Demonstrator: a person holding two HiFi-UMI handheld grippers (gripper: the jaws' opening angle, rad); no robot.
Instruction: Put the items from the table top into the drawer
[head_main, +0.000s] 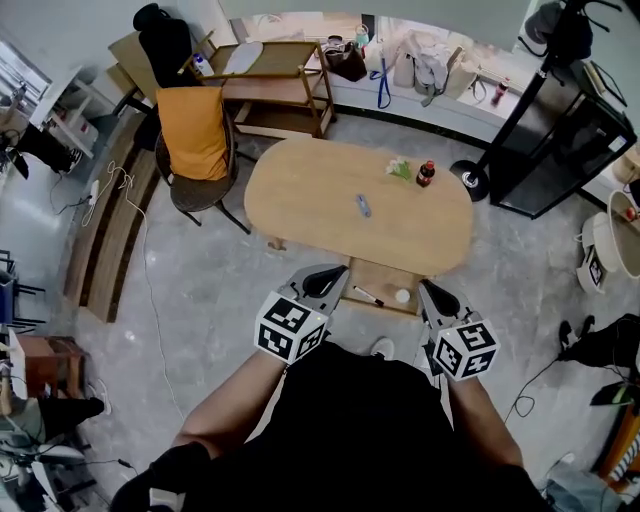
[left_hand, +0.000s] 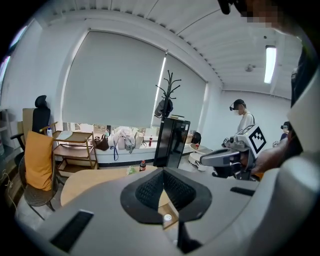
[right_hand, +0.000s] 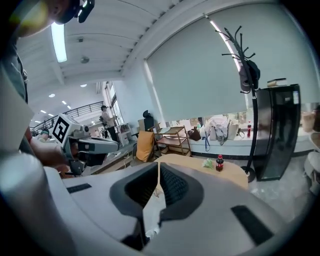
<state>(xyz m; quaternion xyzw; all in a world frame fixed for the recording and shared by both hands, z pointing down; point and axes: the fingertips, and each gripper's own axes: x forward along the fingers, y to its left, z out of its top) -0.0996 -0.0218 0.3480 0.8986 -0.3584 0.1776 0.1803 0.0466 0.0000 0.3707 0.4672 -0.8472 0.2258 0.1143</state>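
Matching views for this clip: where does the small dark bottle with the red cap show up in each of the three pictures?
Head view: the bottle stands near the right end of the oval table, right of centre in the upper half.
Left gripper view: bottle a little left of centre, at mid height.
Right gripper view: bottle right of centre, at mid height.
Shared landmark: the chair with the orange cover.

No text, label or number is legible.
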